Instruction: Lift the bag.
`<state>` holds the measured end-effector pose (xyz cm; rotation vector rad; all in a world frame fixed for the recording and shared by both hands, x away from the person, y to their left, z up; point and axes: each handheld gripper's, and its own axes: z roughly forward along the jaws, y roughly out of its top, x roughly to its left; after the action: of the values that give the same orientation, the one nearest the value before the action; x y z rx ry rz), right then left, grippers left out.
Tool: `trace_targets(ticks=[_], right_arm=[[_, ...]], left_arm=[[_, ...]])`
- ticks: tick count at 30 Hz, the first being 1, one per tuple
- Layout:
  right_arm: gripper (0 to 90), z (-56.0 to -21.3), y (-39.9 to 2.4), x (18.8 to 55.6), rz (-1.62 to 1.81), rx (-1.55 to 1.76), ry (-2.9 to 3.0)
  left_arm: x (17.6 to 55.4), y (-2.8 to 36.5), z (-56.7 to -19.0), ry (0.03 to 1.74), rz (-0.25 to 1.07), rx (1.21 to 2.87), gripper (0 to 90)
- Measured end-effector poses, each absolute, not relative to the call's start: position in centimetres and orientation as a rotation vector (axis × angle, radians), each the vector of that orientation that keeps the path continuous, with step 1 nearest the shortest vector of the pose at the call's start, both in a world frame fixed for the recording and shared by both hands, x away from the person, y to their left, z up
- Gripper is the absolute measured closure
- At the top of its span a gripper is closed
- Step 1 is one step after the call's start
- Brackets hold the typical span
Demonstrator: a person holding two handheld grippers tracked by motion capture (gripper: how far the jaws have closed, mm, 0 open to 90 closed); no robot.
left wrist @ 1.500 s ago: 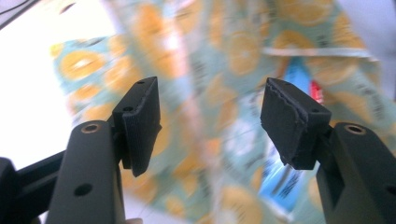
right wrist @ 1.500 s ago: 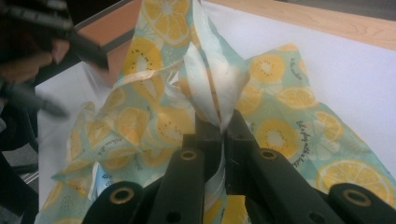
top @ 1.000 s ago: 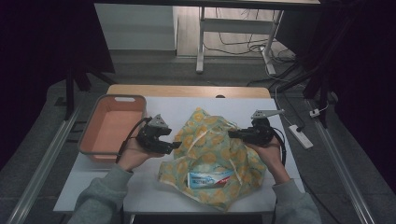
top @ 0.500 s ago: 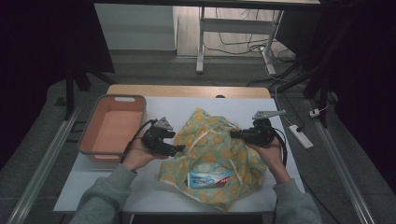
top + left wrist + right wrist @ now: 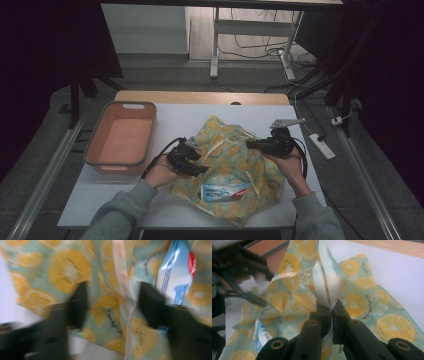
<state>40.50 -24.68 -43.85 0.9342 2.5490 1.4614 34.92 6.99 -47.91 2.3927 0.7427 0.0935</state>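
Room is sitting pretty dark all around in the high view, with only the white tabletop (image 5: pixel 190 120) catching light. Left gripper view is smearing badly with motion blur. Right gripper view is staying sharper, blurring toward its far left.

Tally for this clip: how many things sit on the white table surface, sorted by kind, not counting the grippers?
Patterned fabric bag with citrus print: 1
Blue-and-white packet lying in the bag's opening: 1
Orange bin: 1
Total: 3
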Motion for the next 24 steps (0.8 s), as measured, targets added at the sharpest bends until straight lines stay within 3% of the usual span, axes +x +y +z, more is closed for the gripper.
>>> trace_targets(ticks=[1,2,4,7,12,18,24], right_arm=[[82.3,-43.9,-24.7,40.5,1.46,0.936,2.549],[74.0,-43.9,-24.6,40.4,1.453,0.946,2.544],[55.3,-43.6,-24.5,39.9,1.411,0.977,2.515],[42.6,-42.6,-24.7,37.8,1.391,0.962,2.452],[33.3,-41.9,-24.7,32.9,1.311,0.968,2.476],[22.8,-45.8,-24.1,27.8,1.076,1.011,2.534],[18.5,-49.6,-23.2,28.0,0.886,1.088,2.582]], left_arm=[[35.0,6.9,-48.2,0.736,0.063,2.407,71.5],[35.1,6.8,-48.3,0.736,0.043,2.414,82.9],[35.0,7.0,-48.2,0.725,0.024,2.421,88.5],[34.8,7.7,-47.7,0.724,0.019,2.396,88.7],[34.9,8.7,-47.1,0.734,0.005,2.348,88.8],[34.6,9.6,-46.0,0.718,0.005,2.308,88.8],[34.3,10.6,-45.1,0.718,0.001,2.269,88.8]])
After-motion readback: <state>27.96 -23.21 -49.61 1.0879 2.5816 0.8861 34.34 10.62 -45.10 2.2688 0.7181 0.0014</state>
